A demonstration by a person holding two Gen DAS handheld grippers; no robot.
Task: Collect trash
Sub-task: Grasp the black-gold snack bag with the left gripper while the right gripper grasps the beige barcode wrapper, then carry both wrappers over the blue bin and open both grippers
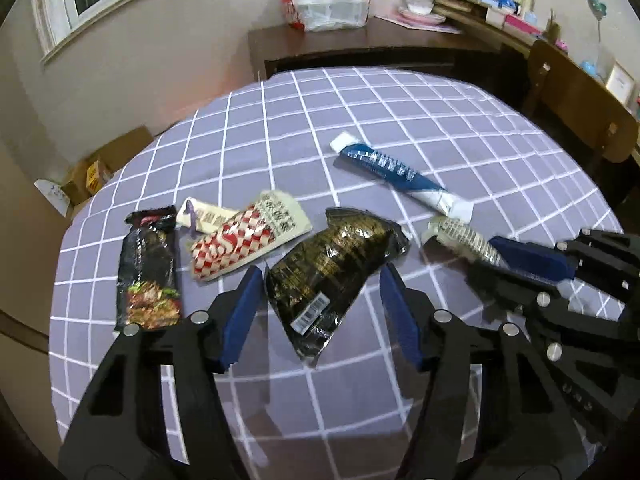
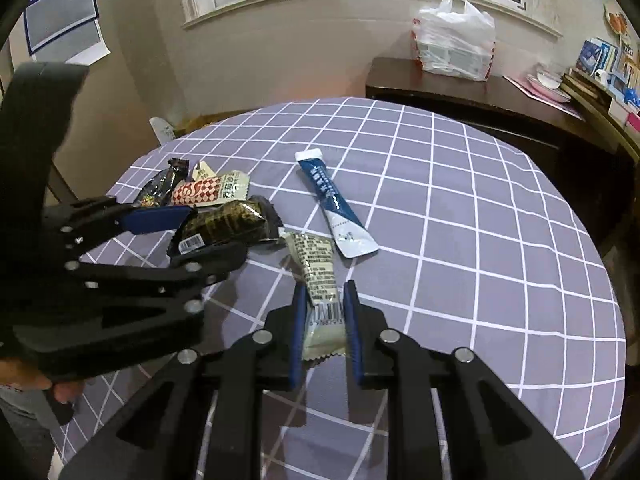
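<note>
The black-and-gold wrapper (image 1: 336, 276) and blue sachet (image 1: 396, 168) are glossy, crinkled plastic film. At twelve o'clock, a smooth dark wooden cabinet (image 1: 360, 46) stands beyond the matt checked tablecloth (image 1: 480, 140).

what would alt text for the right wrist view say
The right gripper has its jaws closed on a cream snack wrapper on a purple checked tablecloth. To its left, the left gripper straddles a black-and-gold wrapper, jaws open. A blue-and-white sachet lies just beyond, and more wrappers sit farther left.
</note>
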